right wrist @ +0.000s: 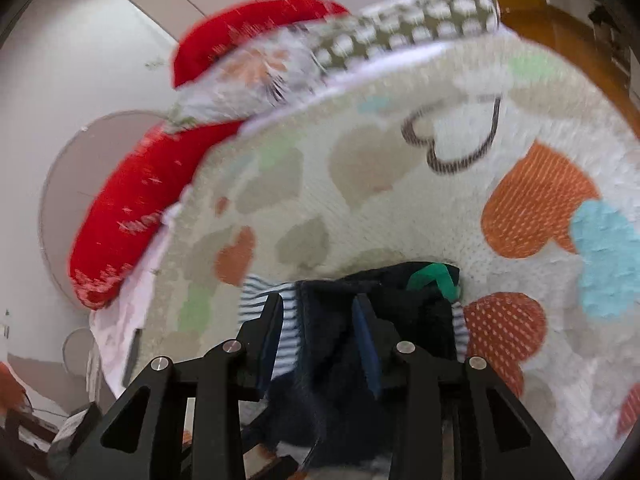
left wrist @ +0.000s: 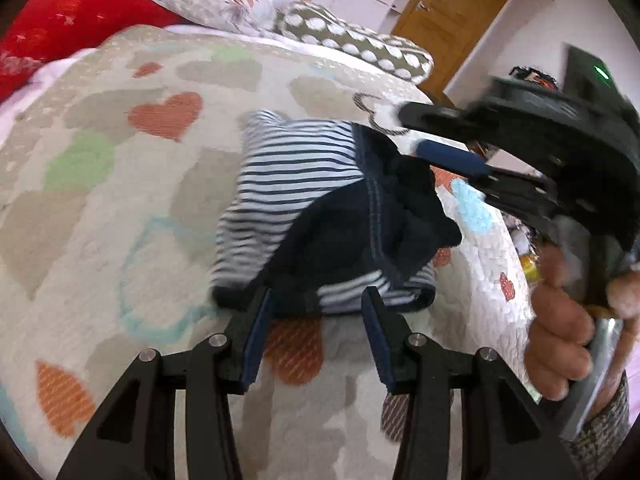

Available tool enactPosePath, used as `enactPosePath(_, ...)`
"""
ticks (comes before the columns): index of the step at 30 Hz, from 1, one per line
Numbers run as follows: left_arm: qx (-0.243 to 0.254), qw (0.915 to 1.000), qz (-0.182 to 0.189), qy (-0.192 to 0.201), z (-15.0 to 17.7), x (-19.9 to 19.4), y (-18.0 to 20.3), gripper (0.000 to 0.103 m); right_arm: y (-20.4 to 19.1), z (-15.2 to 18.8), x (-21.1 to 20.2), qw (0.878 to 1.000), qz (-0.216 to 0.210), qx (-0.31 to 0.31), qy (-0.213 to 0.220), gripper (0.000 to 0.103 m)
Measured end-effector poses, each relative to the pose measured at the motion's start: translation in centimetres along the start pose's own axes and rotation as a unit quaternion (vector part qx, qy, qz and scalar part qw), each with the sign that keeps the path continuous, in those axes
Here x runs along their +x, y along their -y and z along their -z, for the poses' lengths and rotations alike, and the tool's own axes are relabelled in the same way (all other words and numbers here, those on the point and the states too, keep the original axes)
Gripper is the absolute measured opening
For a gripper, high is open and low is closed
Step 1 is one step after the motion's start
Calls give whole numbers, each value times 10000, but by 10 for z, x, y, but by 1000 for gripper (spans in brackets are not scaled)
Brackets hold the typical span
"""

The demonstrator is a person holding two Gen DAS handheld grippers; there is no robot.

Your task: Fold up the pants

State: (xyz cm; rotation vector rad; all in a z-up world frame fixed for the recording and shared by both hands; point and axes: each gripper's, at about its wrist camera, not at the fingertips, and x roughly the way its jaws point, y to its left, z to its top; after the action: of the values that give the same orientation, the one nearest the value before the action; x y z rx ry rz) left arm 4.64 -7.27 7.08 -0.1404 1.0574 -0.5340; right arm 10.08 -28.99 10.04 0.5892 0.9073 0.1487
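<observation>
The striped navy-and-white cotton pants [left wrist: 320, 216] lay just beyond the left gripper's [left wrist: 318, 316] spread fingers; the right gripper [right wrist: 318, 320] pinched navy fabric.

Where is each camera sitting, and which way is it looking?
Left wrist view: sits on the left gripper, looking along its open fingers at the navy and white striped pants on the heart-patterned quilt; the right gripper and the hand holding it show.
Right wrist view: sits on the right gripper, close over the pants.
Both share pants, quilt and the red pillow.
</observation>
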Motion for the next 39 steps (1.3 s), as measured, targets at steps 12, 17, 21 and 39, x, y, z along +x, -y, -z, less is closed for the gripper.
enactPosePath(12, 138, 9896, -1260, 676, 43, -67, 2, 71, 38, 69, -28, 9977, -149, 614, 253, 44)
enactPosePath(17, 549, 9603, -2070, 1787, 54, -109, 39, 89, 22, 115, -95, 9945, 373, 222, 956, 51)
enactPosePath(21, 780, 9440, -2225, 2309, 61, -140, 66, 97, 17, 147, -132, 9876, 767, 194, 1359, 62)
enactPosePath(39, 721, 9730, -1668, 1425, 64, -121, 68, 102, 0, 187, -137, 9715, 1923, -400, 1324, 74)
